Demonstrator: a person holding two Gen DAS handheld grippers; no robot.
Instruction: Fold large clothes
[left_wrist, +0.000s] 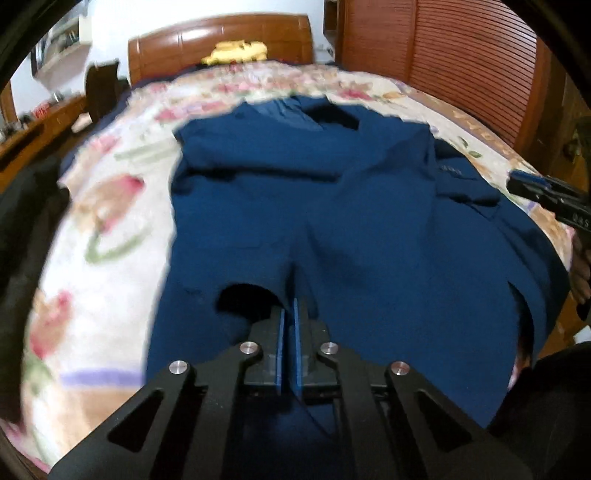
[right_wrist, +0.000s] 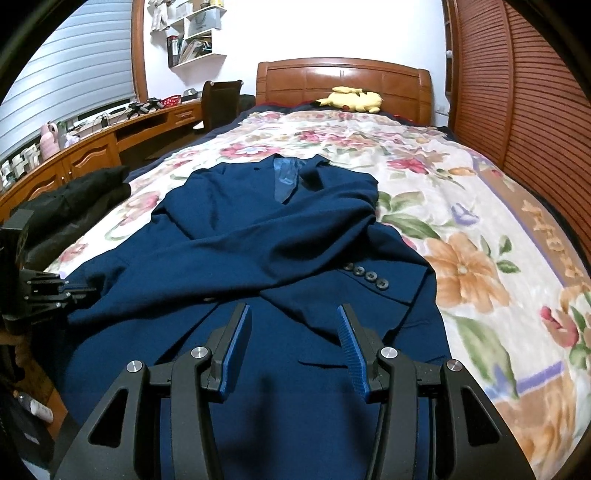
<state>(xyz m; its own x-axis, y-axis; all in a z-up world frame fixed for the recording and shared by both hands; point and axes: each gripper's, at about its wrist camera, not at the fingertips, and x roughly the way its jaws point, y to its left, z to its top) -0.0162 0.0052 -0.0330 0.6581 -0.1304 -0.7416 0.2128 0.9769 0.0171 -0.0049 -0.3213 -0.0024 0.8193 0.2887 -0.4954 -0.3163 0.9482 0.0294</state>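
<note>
**Hem pinched on the left, right side free — fold could skew**

I have the navy suit jacket (right_wrist: 258, 251) lying face up on the floral bedspread (right_wrist: 461, 206), collar toward the headboard (right_wrist: 343, 79), both sleeves crossed over the chest. My left gripper (left_wrist: 290, 314) is pressed closed on a ridge of the jacket's lower fabric near the hem. My right gripper (right_wrist: 293, 325) hangs wide apart over the lower front, gripping nothing.

My worry: if I lift with the left alone, the hem rises unevenly and the crossed sleeves, with the buttoned cuff (right_wrist: 364, 275) uppermost, may slide off. The pinch also looks thin; it could catch one layer only and pull the front panel open.
</note>
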